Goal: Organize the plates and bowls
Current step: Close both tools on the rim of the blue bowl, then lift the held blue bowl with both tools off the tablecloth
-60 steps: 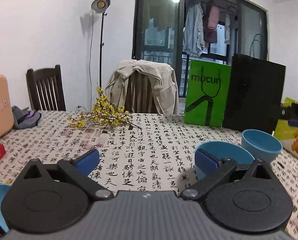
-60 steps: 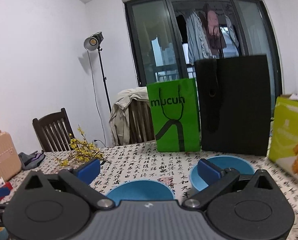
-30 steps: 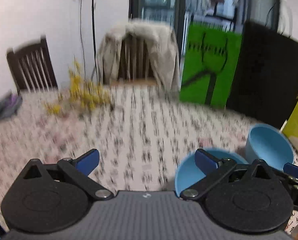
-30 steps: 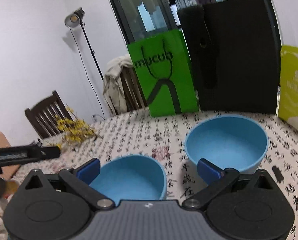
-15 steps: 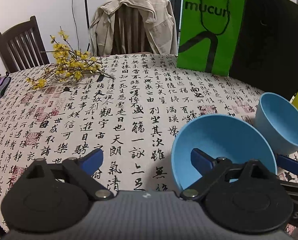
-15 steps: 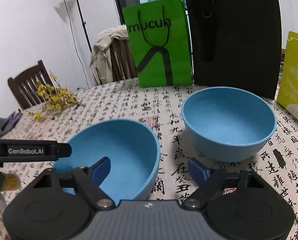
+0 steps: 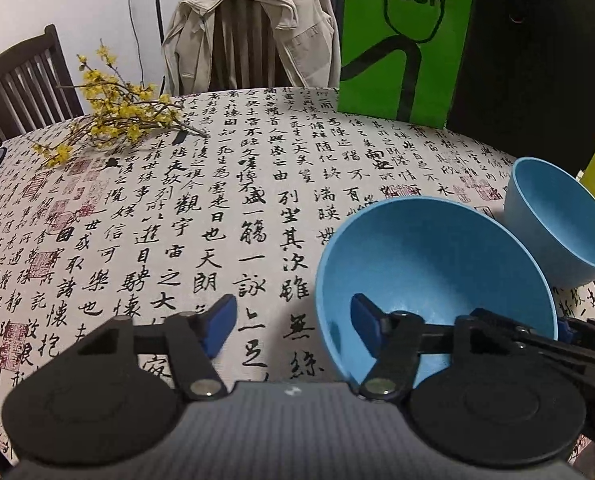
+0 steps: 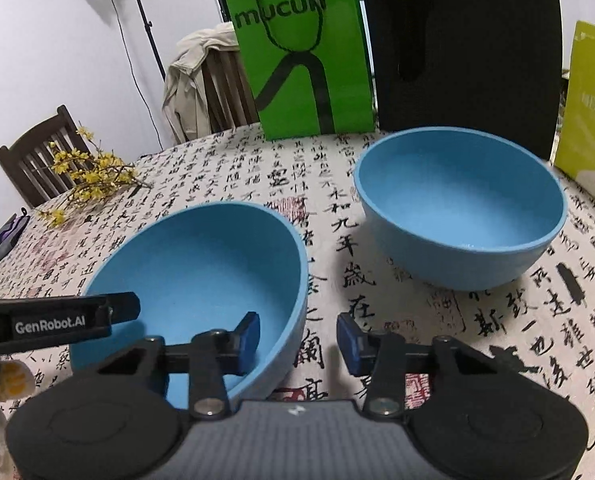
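Note:
Two blue bowls stand on a table with a calligraphy-print cloth. My left gripper (image 7: 293,322) straddles the left rim of the near bowl (image 7: 437,272), one finger inside and one outside. Its jaws are closing, and a wide gap remains on both sides of the wall. My right gripper (image 8: 299,338) straddles the right rim of the same near bowl (image 8: 201,264), its jaws also closing with the pads still clear of the wall. The far bowl (image 8: 461,200) sits upright and untouched behind and to the right. The left gripper's finger (image 8: 57,320) reaches into the bowl from the left.
A green paper bag (image 7: 401,40) and a black bag (image 7: 537,60) stand at the table's far edge. A yellow-green box (image 8: 589,100) is at the right. A yellow flowering branch (image 7: 117,120) lies at the far left. A jacket-draped chair (image 7: 249,20) stands behind the table.
Both grippers have sunk and tilted down onto the near bowl. Their jaws have narrowed from wide open to straddling its rim, one on each side.

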`<state>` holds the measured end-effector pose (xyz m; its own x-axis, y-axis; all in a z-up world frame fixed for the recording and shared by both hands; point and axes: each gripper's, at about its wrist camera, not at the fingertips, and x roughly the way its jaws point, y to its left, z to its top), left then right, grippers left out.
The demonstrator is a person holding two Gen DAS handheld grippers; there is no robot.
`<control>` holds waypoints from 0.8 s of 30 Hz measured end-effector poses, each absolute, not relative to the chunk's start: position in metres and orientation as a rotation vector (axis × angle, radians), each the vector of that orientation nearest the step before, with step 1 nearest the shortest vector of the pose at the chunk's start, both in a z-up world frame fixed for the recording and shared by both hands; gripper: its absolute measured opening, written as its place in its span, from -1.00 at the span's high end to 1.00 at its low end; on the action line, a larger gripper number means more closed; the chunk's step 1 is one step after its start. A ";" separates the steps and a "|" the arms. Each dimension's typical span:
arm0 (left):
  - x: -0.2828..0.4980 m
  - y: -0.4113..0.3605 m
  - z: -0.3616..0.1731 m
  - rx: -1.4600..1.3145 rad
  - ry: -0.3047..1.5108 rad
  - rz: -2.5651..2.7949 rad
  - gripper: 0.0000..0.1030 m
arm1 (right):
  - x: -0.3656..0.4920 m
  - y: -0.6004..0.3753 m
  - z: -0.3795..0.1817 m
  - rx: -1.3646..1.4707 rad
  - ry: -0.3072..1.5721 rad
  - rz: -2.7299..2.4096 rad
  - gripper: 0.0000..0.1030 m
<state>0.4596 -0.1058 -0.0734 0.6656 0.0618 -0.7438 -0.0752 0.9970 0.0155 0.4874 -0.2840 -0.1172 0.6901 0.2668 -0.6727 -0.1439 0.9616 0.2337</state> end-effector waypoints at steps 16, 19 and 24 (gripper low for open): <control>0.451 -0.131 -0.076 0.074 0.796 0.054 0.76 | 0.489 -0.284 -0.123 0.201 0.801 0.237 0.74; 0.449 -0.135 -0.075 0.089 0.788 0.061 0.76 | 0.489 -0.284 -0.124 0.195 0.799 0.230 0.76; 0.447 -0.137 -0.073 0.109 0.769 0.064 0.76 | 0.487 -0.284 -0.123 0.186 0.784 0.223 0.76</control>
